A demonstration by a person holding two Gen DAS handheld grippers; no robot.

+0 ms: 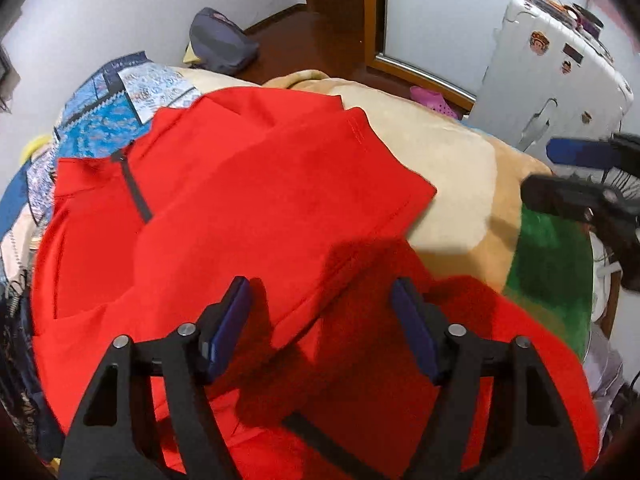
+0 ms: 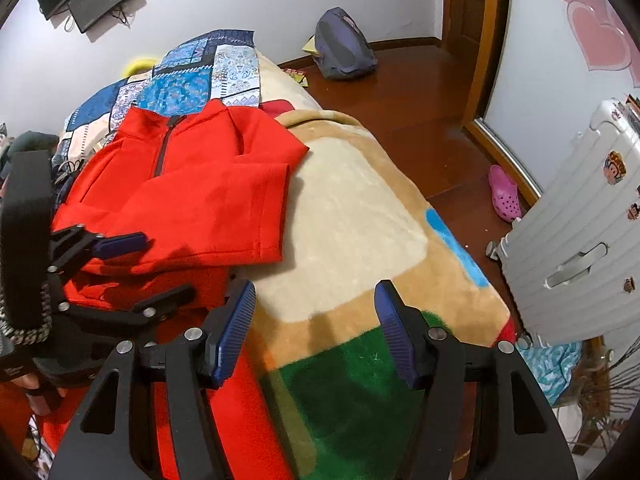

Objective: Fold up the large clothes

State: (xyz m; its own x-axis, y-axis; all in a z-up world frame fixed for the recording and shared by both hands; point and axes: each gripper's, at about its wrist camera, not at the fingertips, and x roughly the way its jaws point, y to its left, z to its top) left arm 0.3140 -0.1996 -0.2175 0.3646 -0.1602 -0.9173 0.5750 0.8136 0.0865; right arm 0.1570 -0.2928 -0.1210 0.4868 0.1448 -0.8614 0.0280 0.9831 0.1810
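Note:
A red zip-neck pullover [image 1: 240,184] lies spread on the bed, one sleeve folded across its front [image 2: 260,200], collar and dark zipper [image 2: 164,148] toward the far end. My left gripper [image 1: 320,292] hangs open just above the garment's lower part, its blue pads apart with only cloth below them. It also shows at the left of the right wrist view [image 2: 148,272]. My right gripper [image 2: 316,296] stands open over the beige and green blanket [image 2: 352,216], right of the pullover's edge, holding nothing. In the left wrist view, the right gripper [image 1: 560,174] shows at the right edge.
A patchwork quilt [image 2: 188,76] lies beyond the collar. On the wooden floor to the right are a white suitcase [image 2: 580,232], a pink clog [image 2: 505,194] and a grey backpack [image 2: 344,46]. A fan grille [image 2: 612,380] stands close at the bed's near right corner.

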